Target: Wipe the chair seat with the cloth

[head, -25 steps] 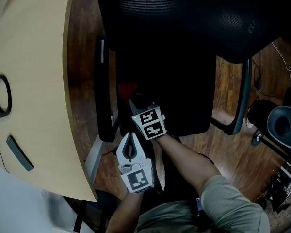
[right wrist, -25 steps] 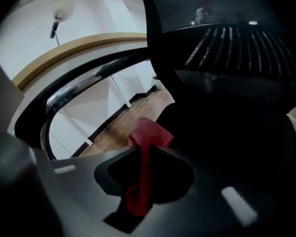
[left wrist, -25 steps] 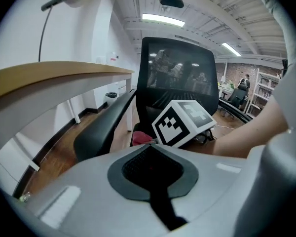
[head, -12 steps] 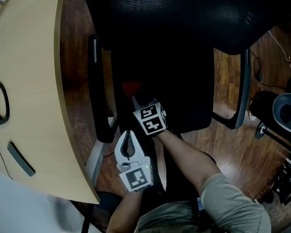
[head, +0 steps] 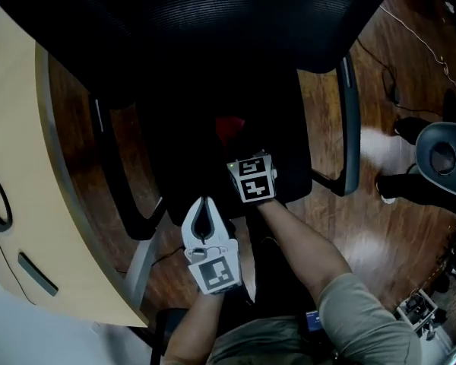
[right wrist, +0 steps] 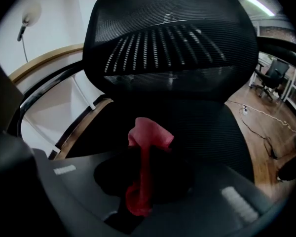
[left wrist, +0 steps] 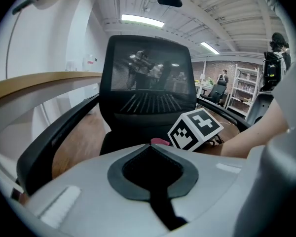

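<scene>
White left gripper (head: 204, 204) hung at the seat's front edge, jaws closed tip to tip with nothing between them. Right gripper (head: 234, 144) sat just beyond, over the middle of the black seat (head: 175, 143). Its jaws were clamped on the red cloth (head: 228, 126), with one fold pinched between them and a tuft standing past the tips. Whether the cloth touched the seat could not be told. Armrests (head: 348, 128) ran along both side edges. Mesh backrest (head: 213, 21) rose at the far edge.
</scene>
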The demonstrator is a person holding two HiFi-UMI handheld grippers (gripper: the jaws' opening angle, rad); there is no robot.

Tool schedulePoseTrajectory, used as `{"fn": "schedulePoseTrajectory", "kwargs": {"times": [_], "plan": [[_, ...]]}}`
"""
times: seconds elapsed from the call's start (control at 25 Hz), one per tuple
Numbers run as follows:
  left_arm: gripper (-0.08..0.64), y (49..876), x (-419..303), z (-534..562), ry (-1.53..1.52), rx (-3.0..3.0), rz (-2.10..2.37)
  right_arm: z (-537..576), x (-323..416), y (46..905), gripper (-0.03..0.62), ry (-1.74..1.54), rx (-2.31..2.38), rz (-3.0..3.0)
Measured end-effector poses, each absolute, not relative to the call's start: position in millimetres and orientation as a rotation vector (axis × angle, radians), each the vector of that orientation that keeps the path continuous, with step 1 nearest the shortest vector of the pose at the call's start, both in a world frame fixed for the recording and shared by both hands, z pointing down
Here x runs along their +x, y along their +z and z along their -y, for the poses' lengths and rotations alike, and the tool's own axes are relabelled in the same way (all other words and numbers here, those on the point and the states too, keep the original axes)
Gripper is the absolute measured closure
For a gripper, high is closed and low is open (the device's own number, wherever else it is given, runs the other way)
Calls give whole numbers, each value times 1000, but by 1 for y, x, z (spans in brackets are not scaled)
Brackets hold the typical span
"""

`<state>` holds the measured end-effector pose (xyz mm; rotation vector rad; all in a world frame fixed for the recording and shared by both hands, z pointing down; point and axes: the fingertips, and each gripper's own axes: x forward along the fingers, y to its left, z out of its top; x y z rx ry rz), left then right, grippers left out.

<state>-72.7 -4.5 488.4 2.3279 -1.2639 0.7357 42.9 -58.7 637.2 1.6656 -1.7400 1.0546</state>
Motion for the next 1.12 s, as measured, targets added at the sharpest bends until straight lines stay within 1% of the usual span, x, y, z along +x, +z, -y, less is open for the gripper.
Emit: {"fn": "schedulePoseTrajectory", "kwargs": {"times": [0.36,0.56,0.68,0.84,1.12], "plan": [[554,482,17,-1,758,2452,1117,14,174,630,534,1134,1951,1466],[555,487,57,-11,785,2495,1063,-25,226,637,534,1171,2070,1281],[555,492,75,-19,788,2497,1055,-47,239,645,534,1209,2091,1208],[555,496,91,-20,794,2478,1054,-54,240,650,534,1239,2076,1197],[555,518,74,-27,784,2445,1069,-57,231,659,534,1200,2095,1218]]}}
